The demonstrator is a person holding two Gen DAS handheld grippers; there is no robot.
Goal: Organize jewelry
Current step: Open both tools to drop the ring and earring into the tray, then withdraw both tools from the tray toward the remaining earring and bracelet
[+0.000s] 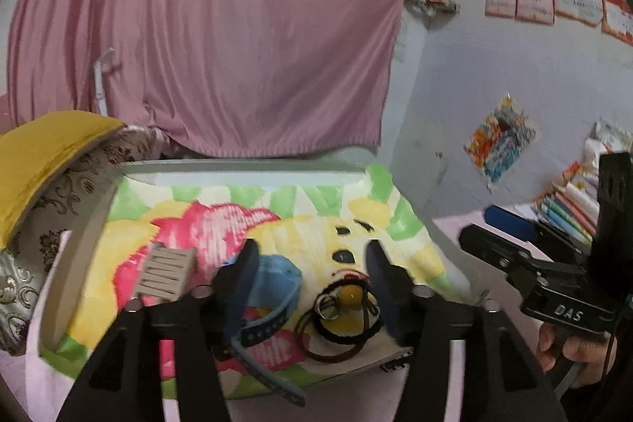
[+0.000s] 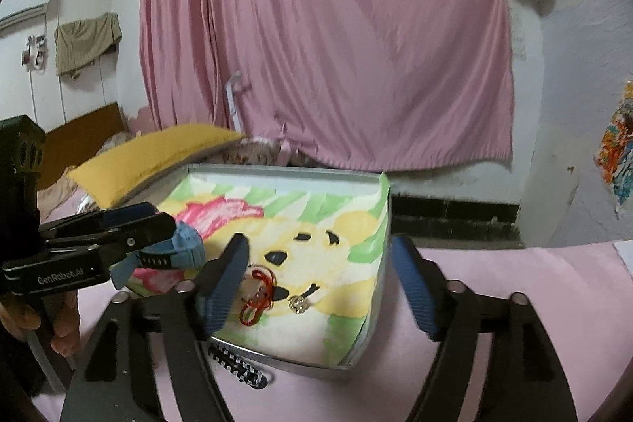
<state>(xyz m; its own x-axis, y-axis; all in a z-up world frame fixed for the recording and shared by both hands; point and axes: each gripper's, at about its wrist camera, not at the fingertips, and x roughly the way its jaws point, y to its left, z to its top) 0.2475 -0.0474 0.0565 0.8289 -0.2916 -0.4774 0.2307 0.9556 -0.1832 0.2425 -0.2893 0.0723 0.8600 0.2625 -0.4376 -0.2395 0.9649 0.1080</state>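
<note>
A metal tray lined with a bright cartoon cloth sits on the pink bed. My left gripper hangs open over its near part. A blue smartwatch lies against my left finger; whether it is held I cannot tell. Black hair ties, metal rings and a yellow bead lie between the fingers. My right gripper is open above the tray, over a red string ornament and a small silver charm. The watch shows at the left gripper's tips.
A small slatted wooden box stands in the tray's left part. A black-and-white braided band lies on the bed before the tray. A yellow cushion lies at left, a pink curtain behind, stacked books at right.
</note>
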